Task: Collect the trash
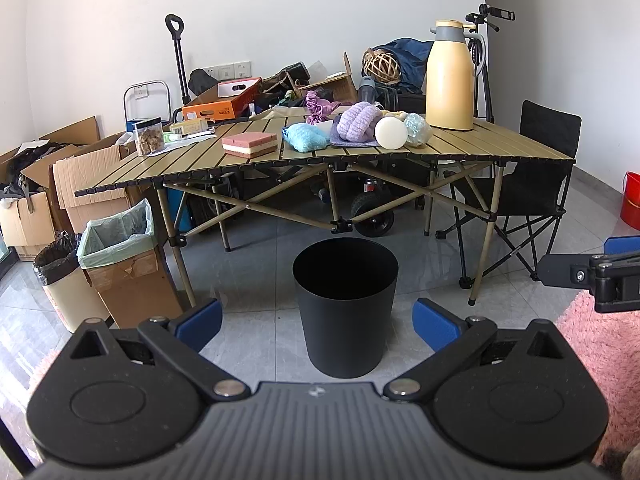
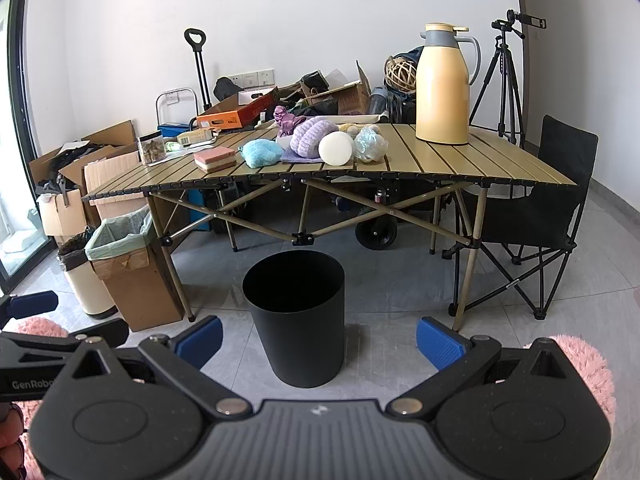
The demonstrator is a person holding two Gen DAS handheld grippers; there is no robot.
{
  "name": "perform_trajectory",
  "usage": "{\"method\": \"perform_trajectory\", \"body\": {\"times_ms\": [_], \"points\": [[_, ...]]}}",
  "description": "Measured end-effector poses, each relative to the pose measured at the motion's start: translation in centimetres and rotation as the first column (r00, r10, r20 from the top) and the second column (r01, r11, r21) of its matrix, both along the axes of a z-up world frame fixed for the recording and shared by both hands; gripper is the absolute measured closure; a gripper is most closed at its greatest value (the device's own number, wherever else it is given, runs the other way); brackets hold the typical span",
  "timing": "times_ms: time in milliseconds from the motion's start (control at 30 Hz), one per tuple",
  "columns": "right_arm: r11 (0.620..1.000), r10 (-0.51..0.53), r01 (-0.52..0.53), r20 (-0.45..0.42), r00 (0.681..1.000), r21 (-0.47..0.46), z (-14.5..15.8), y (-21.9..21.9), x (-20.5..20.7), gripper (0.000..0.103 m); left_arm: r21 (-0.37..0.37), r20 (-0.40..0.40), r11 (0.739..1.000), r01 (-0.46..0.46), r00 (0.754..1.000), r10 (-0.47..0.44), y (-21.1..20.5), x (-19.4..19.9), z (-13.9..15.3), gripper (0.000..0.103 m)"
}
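Observation:
A black round bin stands on the grey floor in front of a slatted folding table; the right wrist view shows the same bin and table. On the table lie a crumpled clear plastic wad, a white ball, a purple knit bundle, a blue fluffy piece and a pink block. My left gripper hangs open before the bin, nothing between its blue pads. My right gripper is open too, also holding nothing.
A tall yellow jug stands on the table's right part. A lined cardboard box and a small cream bin stand left of the table, a black folding chair right. Pink fluffy rug lies at the right.

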State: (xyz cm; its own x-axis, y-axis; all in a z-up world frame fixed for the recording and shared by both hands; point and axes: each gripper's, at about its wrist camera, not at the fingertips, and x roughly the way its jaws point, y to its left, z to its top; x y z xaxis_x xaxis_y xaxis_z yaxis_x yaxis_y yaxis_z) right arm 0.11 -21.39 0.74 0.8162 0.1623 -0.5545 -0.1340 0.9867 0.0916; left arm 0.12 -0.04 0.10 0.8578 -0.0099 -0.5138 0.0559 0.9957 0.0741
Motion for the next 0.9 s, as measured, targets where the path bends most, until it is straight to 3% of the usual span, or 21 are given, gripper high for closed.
{"method": "perform_trajectory", "body": {"times_ms": [900], "points": [[1.0, 0.001, -0.001, 0.005, 1.0, -0.003, -0.01, 0.03, -0.11, 0.0, -0.001, 0.006, 1.0, 0.001, 1.0, -0.001, 0.2, -0.08, 0.49, 0.0]]}}
